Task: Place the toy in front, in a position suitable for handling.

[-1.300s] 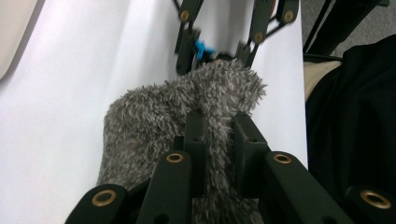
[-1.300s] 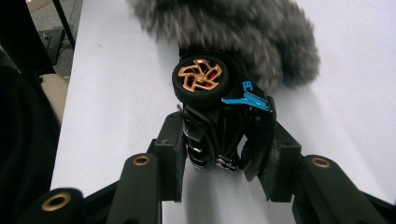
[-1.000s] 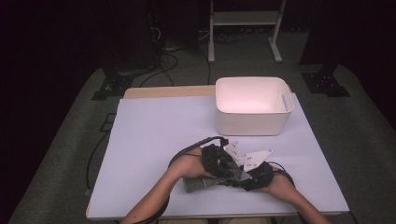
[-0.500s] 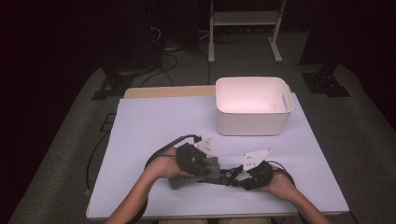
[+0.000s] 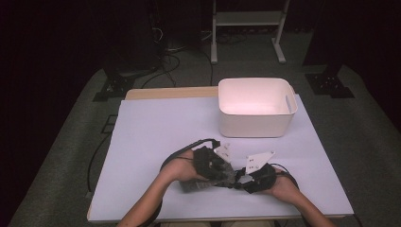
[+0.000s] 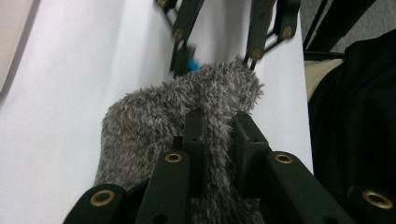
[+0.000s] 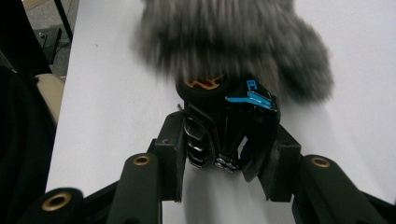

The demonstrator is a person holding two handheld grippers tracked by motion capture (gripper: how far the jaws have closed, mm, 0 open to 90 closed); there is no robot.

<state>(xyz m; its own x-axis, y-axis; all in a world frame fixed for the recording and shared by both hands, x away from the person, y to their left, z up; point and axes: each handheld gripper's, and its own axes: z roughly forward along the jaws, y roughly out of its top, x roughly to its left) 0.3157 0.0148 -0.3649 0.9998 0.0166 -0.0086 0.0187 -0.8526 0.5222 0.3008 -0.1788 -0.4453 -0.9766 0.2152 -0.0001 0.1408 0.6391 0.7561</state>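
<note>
Both grippers meet near the bench's (image 5: 156,127) 6 o'clock edge. The left gripper (image 6: 219,123) is pinched tight on a fuzzy grey cloth (image 6: 177,116), which lies on the white bench top. The right gripper (image 7: 224,154) is clamped on a small black toy car (image 7: 224,135) with blue trim and an orange wheel hub, its front end pushed into the cloth. A white bin (image 5: 255,106) sits around 1 o'clock, well apart from the hands.

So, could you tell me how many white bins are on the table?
1: the white bin stands at the table's far right, beyond both grippers; nothing else of that kind is visible.
</note>
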